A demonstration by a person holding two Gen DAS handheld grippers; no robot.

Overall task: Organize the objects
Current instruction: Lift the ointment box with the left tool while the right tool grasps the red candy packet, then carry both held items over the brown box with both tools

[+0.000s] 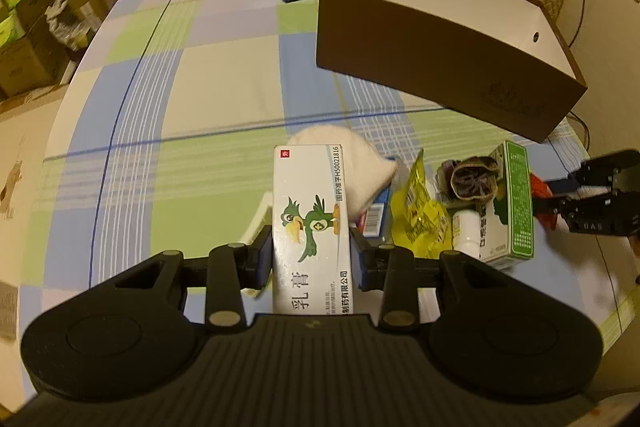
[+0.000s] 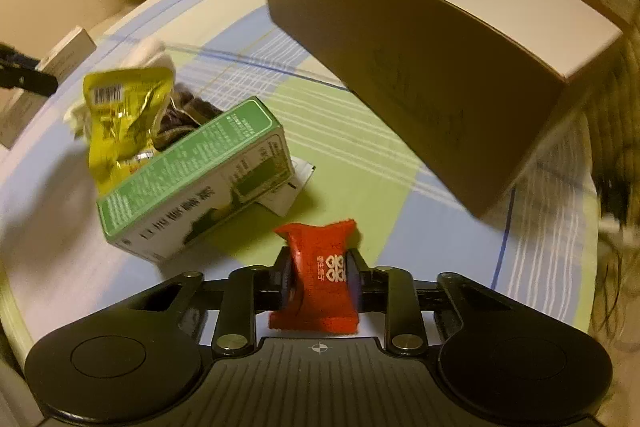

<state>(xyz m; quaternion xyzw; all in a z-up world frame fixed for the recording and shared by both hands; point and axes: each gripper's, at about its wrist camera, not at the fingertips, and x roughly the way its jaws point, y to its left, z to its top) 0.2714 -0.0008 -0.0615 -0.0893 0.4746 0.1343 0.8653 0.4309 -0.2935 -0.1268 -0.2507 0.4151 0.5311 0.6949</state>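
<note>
While my left gripper [image 1: 311, 251] is clamped on the white ointment box [image 1: 310, 227] with the green bird, held lifted on the near side of the open brown box [image 1: 440, 67], my right gripper [image 2: 320, 281] pinches a small red packet [image 2: 320, 275] on that same near side. Beside the brown box's front wall I see the pile: a green-and-white carton [image 2: 192, 179], a yellow pouch [image 2: 120, 119] and a white cloth [image 1: 360, 163], all on the checked tablecloth [image 1: 200, 87].
</note>
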